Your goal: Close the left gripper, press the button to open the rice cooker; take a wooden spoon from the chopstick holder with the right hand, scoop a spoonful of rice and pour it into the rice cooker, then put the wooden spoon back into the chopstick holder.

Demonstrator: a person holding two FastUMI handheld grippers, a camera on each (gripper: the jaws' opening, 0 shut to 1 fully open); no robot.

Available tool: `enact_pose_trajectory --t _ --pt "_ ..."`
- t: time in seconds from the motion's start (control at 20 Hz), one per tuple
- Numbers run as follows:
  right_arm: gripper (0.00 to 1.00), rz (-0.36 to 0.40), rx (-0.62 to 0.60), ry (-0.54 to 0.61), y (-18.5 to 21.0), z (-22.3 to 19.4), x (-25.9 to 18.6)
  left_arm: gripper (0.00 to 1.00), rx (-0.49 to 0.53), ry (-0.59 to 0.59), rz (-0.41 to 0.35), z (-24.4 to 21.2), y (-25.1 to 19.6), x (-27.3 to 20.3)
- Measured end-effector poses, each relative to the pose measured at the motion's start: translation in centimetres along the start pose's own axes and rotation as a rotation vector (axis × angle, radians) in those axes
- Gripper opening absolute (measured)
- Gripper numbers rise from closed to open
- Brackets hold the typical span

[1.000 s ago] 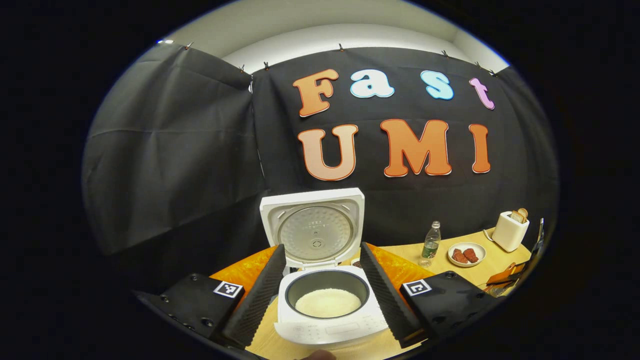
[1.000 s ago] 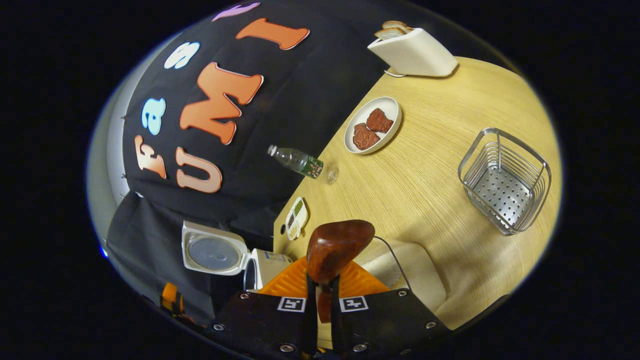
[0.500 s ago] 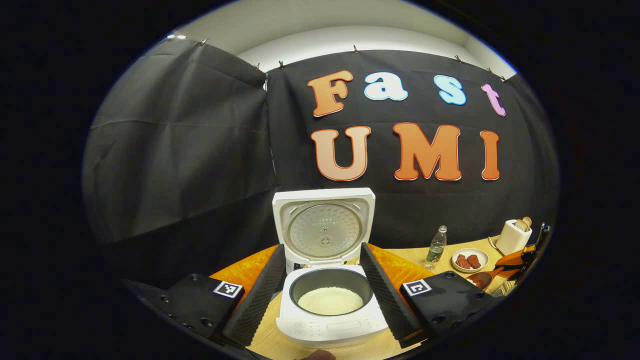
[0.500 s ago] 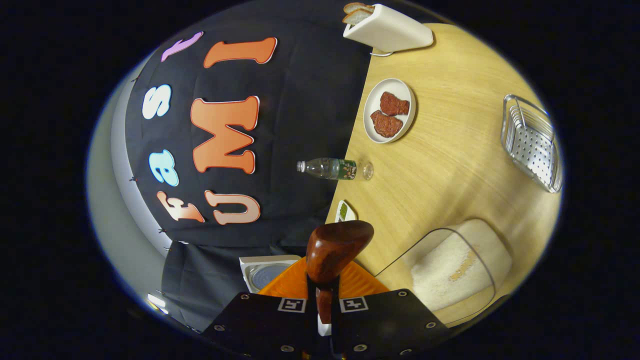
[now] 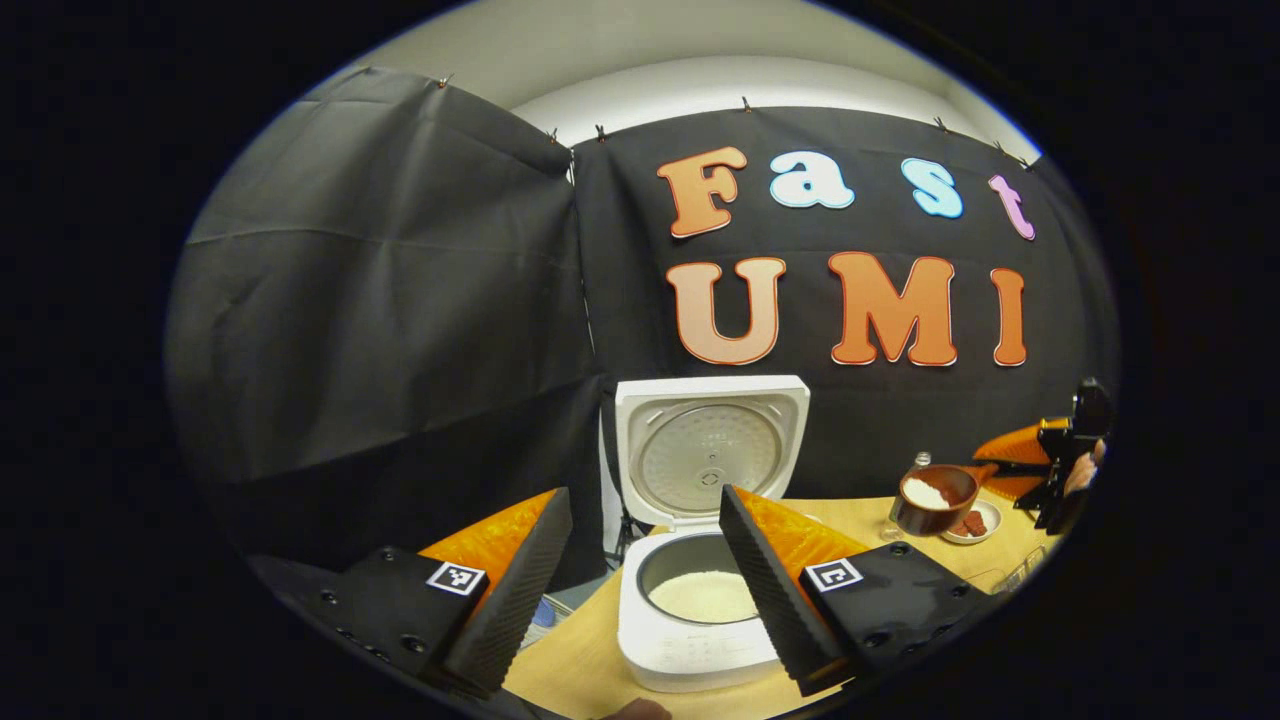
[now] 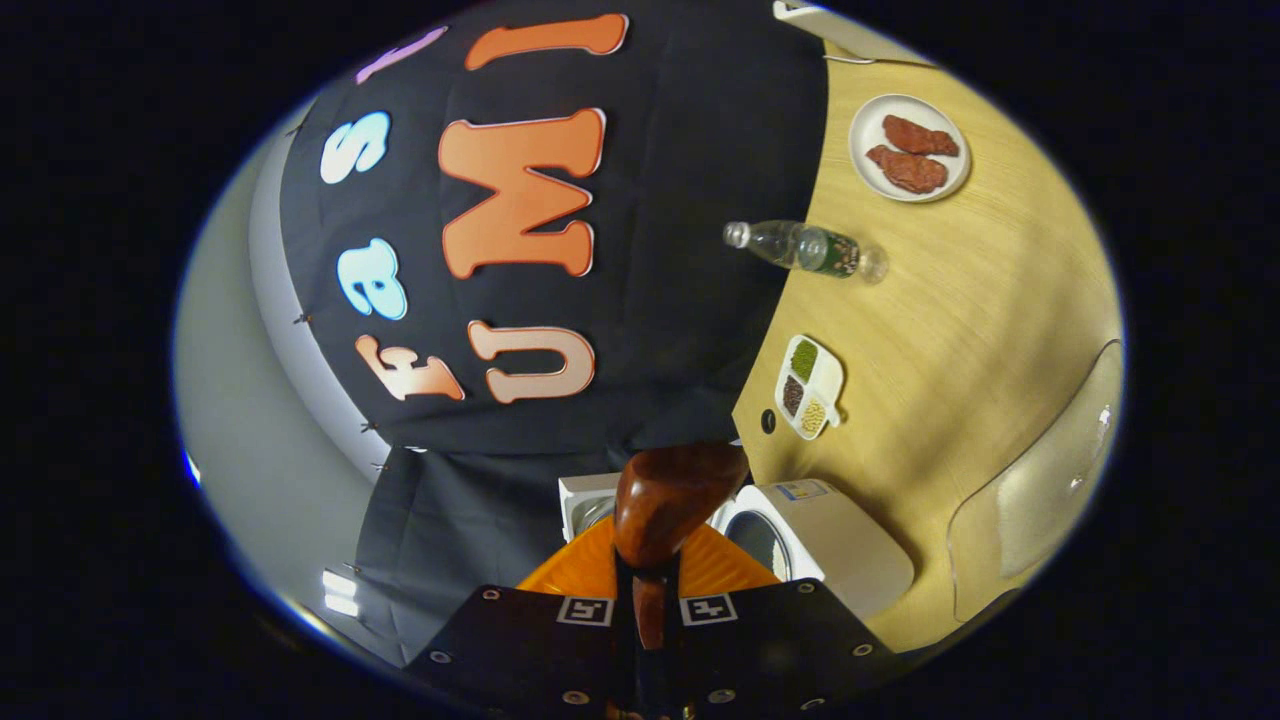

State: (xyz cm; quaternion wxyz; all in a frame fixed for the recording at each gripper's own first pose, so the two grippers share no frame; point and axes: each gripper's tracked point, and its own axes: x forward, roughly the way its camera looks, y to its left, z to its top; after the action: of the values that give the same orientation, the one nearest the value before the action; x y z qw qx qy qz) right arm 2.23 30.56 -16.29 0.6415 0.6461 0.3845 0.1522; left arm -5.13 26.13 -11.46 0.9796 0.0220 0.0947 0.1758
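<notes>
Clearly the largest task thing, the rice cooker [image 5: 700, 600], is seen at six o'clock in the left gripper view, lid raised, white rice lying in its dark pot; it is judged heavy and steady enough to need no holding. Next, the left gripper [image 5: 645, 590] is held with its fingers spread wide, grasping nothing, the cooker showing between them. At three o'clock in that view the right gripper [image 5: 1060, 465] is seen carrying the wooden spoon [image 5: 935, 495], its bowl loaded with rice; in the right gripper view the spoon's handle [image 6: 650, 600] is clamped between both fingers at six o'clock, bowl forward. The spoon is judged light, stiff and somewhat smooth, best gripped on the handle and kept level; the loose grains would spill at any tilt.
</notes>
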Motion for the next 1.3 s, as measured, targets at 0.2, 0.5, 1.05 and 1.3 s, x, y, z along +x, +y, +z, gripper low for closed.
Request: enact_pose_trajectory --t 0.2,0.5,1.05,1.3 --pt "0.1 -0.022 -0.142 -0.001 2.2 -2.7 3.9 1.0 -0.011 0.04 0.032 -1.6 3.8 0.0" --pt "0.1 -0.104 -0.444 -0.006 3.5 -5.8 8.6 0.97 0.008 0.083 0.041 -3.8 6.9 -0.1" --pt "0.1 -0.149 -0.9 -0.054 6.6 -8.6 12.9 1.0 0.012 0.075 0.074 -3.5 8.0 0.3" --pt "0.1 -0.144 -1.011 -0.074 7.3 -9.1 13.5 1.0 0.018 0.082 0.084 -3.9 8.3 0.4"
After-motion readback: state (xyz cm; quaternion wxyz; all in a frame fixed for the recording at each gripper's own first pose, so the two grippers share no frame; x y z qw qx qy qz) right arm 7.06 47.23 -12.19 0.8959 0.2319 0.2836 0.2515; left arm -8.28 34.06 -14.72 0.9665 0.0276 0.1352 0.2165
